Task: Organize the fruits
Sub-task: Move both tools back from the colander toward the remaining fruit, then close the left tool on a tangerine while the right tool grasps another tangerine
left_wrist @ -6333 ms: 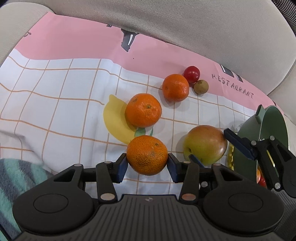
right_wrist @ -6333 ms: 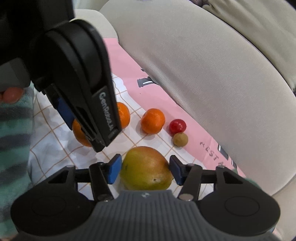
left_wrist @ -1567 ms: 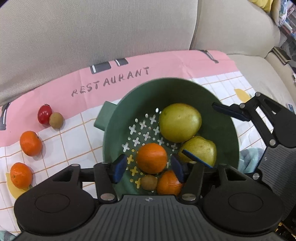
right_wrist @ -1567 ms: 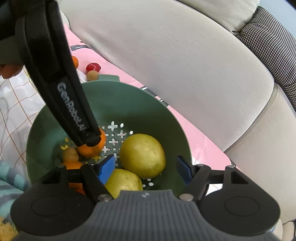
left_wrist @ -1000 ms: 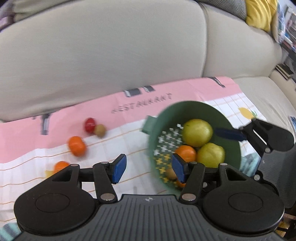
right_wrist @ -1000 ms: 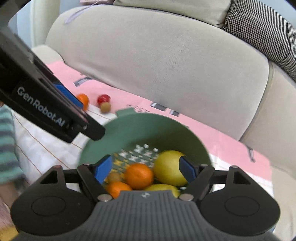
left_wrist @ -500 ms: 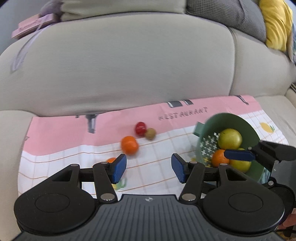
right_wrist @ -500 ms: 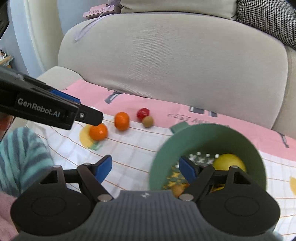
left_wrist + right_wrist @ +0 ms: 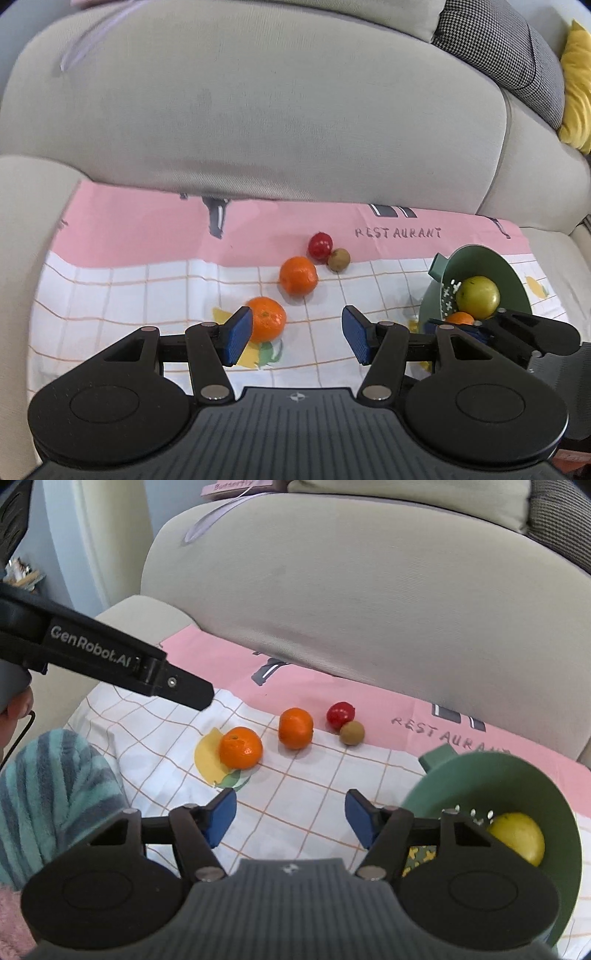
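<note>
On the checked cloth lie two mandarins, the near mandarin (image 9: 266,319) (image 9: 241,747) and the far mandarin (image 9: 298,275) (image 9: 295,728). Behind them rest a red fruit (image 9: 320,244) (image 9: 340,715) and a small brown fruit (image 9: 339,259) (image 9: 352,733). A green colander (image 9: 514,280) (image 9: 491,775) at the right holds a yellow-green fruit (image 9: 477,297) (image 9: 519,836) and an orange one (image 9: 459,318). My left gripper (image 9: 297,338) hangs open and empty, the near mandarin just beyond its left pad. My right gripper (image 9: 291,821) is empty, jaws closing, above bare cloth left of the colander.
The cloth (image 9: 147,280) covers a beige sofa seat, with the backrest (image 9: 258,110) close behind. A striped teal sleeve (image 9: 48,790) sits at the lower left of the right wrist view. Cushions (image 9: 576,85) lie at the far right.
Both grippers have swung left, away from the colander toward the loose fruits. The colander has slid to the right edge of both views. The right jaws have narrowed.
</note>
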`<move>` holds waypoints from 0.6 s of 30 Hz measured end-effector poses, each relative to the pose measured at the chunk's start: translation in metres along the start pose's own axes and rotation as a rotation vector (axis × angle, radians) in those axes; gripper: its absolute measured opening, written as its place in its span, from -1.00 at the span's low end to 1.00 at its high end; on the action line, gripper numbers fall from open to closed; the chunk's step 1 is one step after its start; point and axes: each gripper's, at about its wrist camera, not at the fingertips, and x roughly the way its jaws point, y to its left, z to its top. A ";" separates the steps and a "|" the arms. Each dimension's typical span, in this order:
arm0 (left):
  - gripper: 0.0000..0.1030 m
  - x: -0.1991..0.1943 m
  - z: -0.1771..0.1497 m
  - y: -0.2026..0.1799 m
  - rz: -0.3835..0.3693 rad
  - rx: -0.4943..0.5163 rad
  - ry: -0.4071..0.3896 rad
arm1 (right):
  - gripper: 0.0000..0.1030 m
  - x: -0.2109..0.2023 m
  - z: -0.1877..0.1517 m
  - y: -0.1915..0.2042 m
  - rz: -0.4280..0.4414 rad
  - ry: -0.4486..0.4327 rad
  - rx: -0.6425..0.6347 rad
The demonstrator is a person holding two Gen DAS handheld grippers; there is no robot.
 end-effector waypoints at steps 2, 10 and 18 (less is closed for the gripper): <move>0.27 0.007 -0.001 0.002 -0.007 -0.005 0.016 | 0.05 0.005 0.001 0.001 -0.006 0.002 -0.024; 0.23 0.036 -0.001 0.011 0.016 -0.018 0.074 | -0.11 0.023 0.006 0.009 -0.032 -0.016 -0.167; 0.20 0.065 0.002 0.028 0.025 -0.099 0.120 | -0.23 0.058 0.016 0.007 -0.044 0.003 -0.166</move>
